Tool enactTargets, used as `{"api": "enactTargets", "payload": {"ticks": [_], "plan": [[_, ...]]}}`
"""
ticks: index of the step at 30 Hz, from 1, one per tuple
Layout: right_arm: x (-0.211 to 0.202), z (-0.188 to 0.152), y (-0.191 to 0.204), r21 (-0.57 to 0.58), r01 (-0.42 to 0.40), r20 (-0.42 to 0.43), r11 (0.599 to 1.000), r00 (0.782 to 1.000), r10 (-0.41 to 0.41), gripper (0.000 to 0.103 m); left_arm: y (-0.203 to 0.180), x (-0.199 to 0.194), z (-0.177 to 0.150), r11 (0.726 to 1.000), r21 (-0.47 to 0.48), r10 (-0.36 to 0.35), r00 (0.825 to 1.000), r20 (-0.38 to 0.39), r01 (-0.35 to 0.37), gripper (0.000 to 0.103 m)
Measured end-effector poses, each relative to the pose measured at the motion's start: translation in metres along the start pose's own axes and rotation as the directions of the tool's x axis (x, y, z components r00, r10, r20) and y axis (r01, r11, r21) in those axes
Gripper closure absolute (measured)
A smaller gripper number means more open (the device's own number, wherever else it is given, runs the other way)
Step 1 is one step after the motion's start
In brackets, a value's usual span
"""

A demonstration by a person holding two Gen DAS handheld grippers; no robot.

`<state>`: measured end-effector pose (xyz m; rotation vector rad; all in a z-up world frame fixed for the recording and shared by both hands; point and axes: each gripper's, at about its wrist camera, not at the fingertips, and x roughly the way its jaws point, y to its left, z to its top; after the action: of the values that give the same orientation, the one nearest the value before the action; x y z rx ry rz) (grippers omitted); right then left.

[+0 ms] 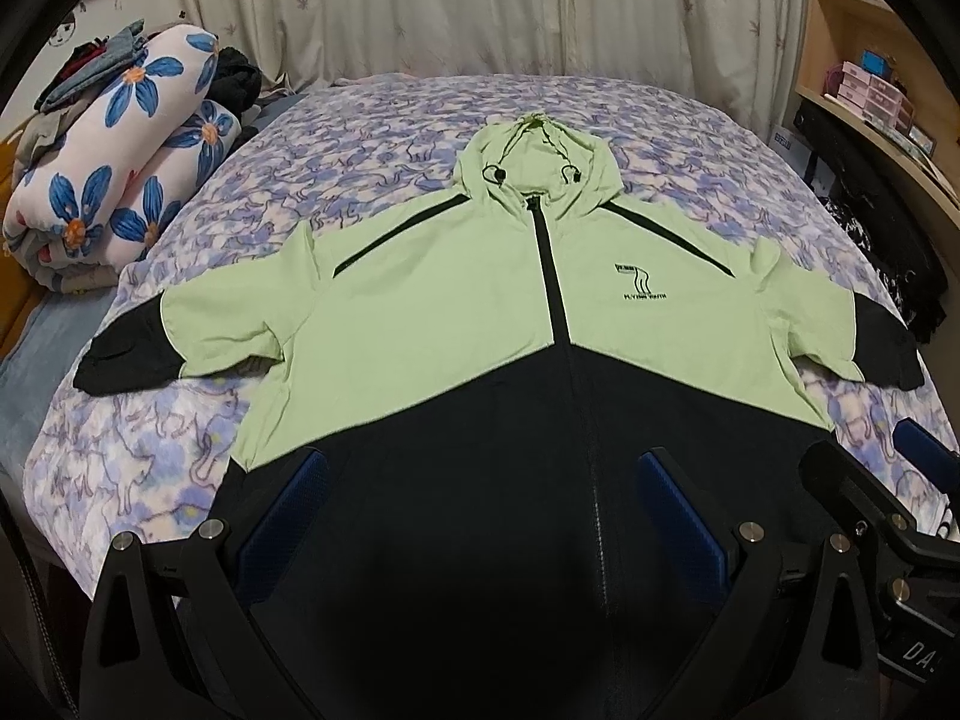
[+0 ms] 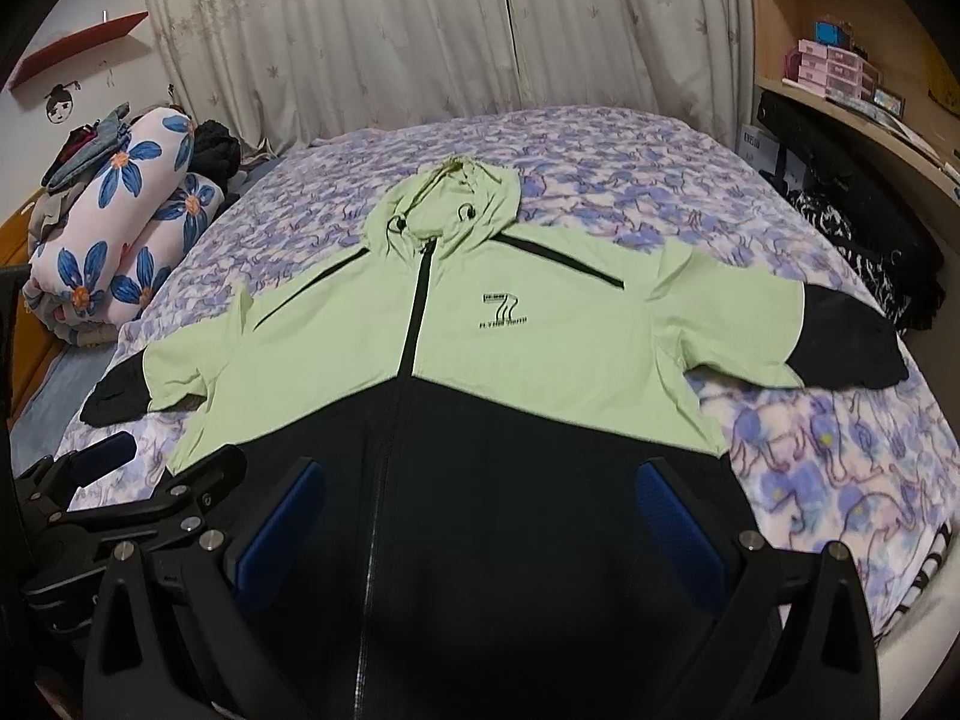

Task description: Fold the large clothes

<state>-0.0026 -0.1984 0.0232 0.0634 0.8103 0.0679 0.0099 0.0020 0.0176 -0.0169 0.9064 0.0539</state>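
Observation:
A light green and black hooded jacket (image 1: pixel 432 312) (image 2: pixel 540 336) lies flat and zipped, front up, on the bed. Its hood (image 1: pixel 534 162) points away from me and both sleeves are spread sideways, ending in black cuffs (image 1: pixel 120 360) (image 2: pixel 852 348). My left gripper (image 1: pixel 480 486) stands open above the black lower part of the jacket, left of the zip, with nothing between its blue pads (image 1: pixel 282 510). My right gripper (image 2: pixel 480 492) is open too, over the black part right of the zip. Each gripper shows in the other's view, the right gripper (image 1: pixel 870 510) and the left gripper (image 2: pixel 120 492).
A purple-patterned bedcover (image 1: pixel 372 138) (image 2: pixel 828 468) lies under the jacket. Rolled floral quilts (image 1: pixel 120 168) and a pile of clothes sit at the bed's left. Curtains (image 2: pixel 420 30) hang behind. Wooden shelves (image 2: pixel 840 60) with pink boxes and dark clothes (image 2: pixel 858 240) stand at the right.

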Motion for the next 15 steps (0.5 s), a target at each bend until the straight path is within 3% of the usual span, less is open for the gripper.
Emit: {"api": "enactTargets", "payload": {"ticks": [6, 15], "plan": [[-0.004, 0.021, 0.000, -0.009, 0.000, 0.031, 1.000, 1.000, 0.001, 0.000, -0.010, -0.009, 0.020, 1.000, 0.022, 0.008, 0.998, 0.066, -0.009, 0.001], [-0.014, 0.068, -0.018, -0.007, -0.002, 0.074, 1.000, 0.997, 0.003, 0.000, -0.032, -0.021, 0.070, 0.997, 0.061, -0.054, 0.990, 0.129, 0.047, 0.001]]}}
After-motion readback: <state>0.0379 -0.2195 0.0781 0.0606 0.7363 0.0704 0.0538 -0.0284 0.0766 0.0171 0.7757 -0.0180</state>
